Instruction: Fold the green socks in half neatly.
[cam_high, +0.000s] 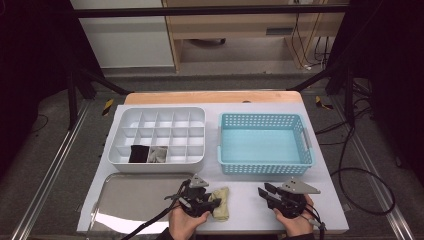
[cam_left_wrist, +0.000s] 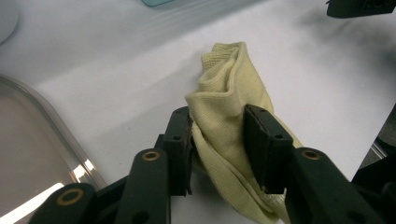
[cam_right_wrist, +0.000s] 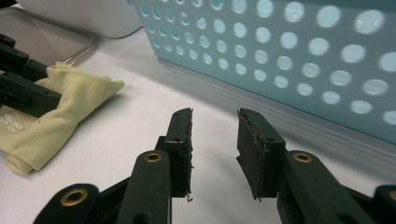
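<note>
Off to the left of the left gripper (cam_high: 212, 202) lies the steel tray (cam_high: 125, 200), its rim just beside that gripper's jaws, and beyond it stands the white divided box (cam_high: 157, 137), which already holds a black rolled piece (cam_high: 138, 153) and a grey one (cam_high: 158, 154) in two neighbouring cells of its near row. The left gripper has its jaws set around the yellow cloth (cam_left_wrist: 229, 107), which is bunched into a loose roll on the table, a fold of it between the pads; the pads look to be pressing on the fabric from both sides, so I read this as a grip on the cloth. To do this step well, the hold should take in the whole thickness of the roll rather than a single outer layer, since a pinch on one fold would probably let the bundle unroll when it is lifted; squeezing near the middle of the roll and lifting straight up before carrying it toward the box seems the safer course. An empty cell next to the grey piece looks like the likely target. To the right, well apart from the cloth, the right gripper (cam_high: 265, 192) rests on the table with its jaws apart and nothing between them, the blue basket (cam_right_wrist: 289, 56) just ahead of it. It could steady the loose end of the cloth if it sags.
</note>
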